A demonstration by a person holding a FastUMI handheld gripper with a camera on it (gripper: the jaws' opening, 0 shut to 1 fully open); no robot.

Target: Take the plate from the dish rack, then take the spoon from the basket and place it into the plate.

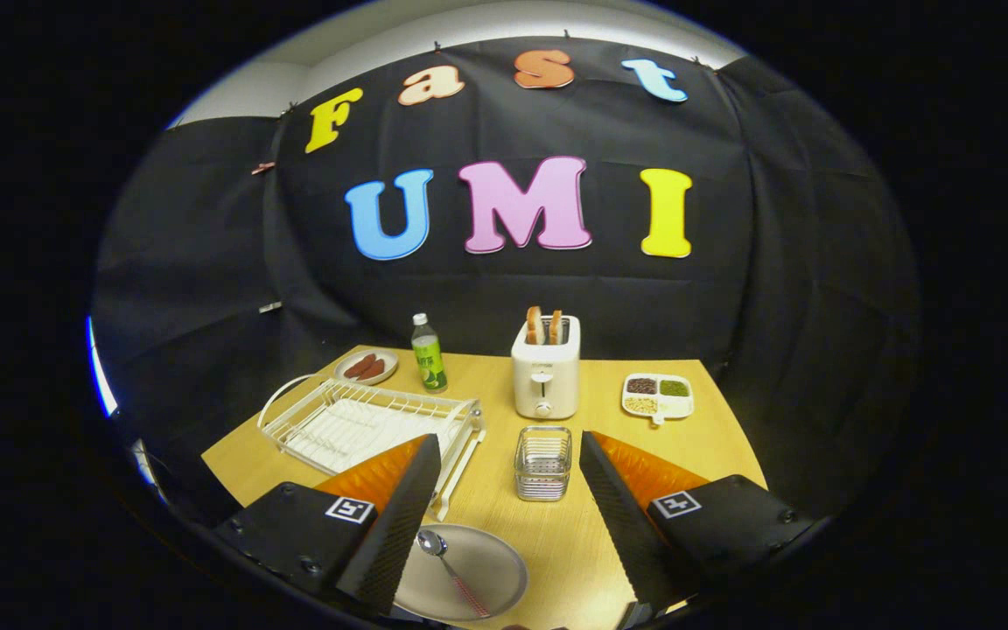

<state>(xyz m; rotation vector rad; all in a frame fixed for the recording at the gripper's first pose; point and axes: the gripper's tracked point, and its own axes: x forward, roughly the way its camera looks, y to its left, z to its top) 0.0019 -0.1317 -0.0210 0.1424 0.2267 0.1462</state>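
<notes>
No wording can be read on the table: the bottle (428, 353) wears a green label whose print is too small to make out, and the toaster (545, 372) shows no legible brand. The gripper (508, 437), fingers spread wide and pressing on nothing, carries a square black-and-white coded marker on its left side (349, 509) and another on its right (675, 504), patterns rather than letters or numbers

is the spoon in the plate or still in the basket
In the plate: the spoon lies across it, basket empty, gripper open above.
</notes>
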